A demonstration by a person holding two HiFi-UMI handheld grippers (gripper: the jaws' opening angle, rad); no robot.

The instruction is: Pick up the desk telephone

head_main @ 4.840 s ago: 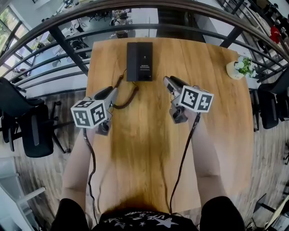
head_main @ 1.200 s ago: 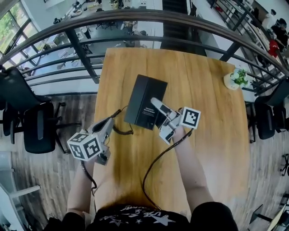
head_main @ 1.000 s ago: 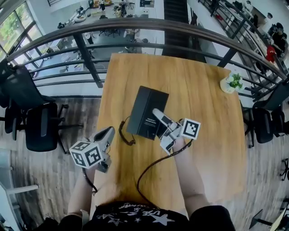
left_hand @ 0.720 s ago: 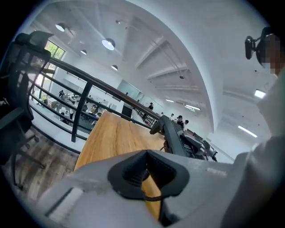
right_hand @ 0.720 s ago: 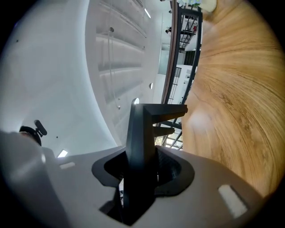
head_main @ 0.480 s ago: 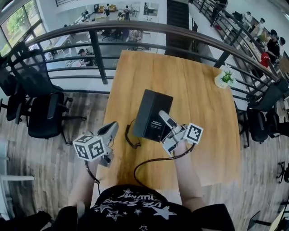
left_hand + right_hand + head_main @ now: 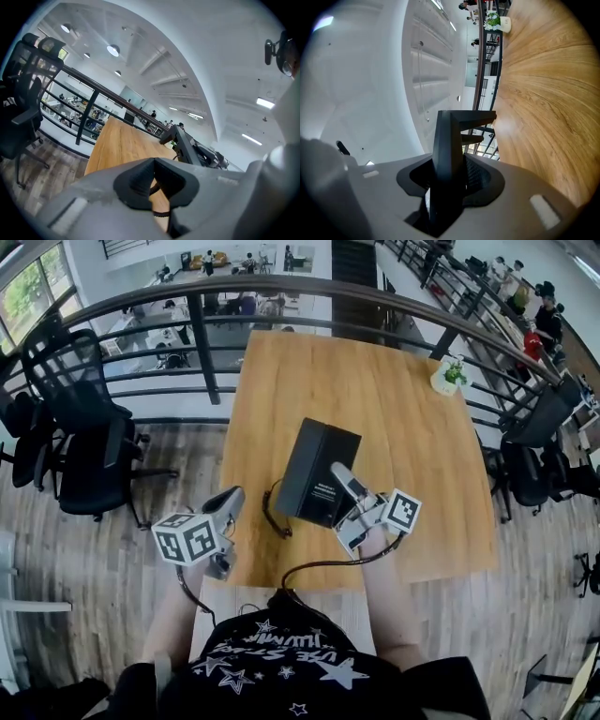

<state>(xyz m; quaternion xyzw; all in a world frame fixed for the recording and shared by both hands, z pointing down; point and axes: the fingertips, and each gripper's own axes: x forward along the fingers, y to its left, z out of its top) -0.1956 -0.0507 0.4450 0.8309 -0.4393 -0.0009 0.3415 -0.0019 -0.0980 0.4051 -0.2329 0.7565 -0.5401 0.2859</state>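
- gripping the desk telephone (image 7: 314, 463) in our right claw (image 7: 339, 474)?
- yes, we hold it tilted above the worktop (image 7: 403, 409); our left claw (image 7: 231, 500) is pinched narrow, empty.

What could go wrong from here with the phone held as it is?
1. The right gripper clamps the desk telephone by one edge only, so the phone might pivot in the grip or slip out.
2. The phone's coiled cord hangs loose near the left gripper and the table edge, where it could snag.
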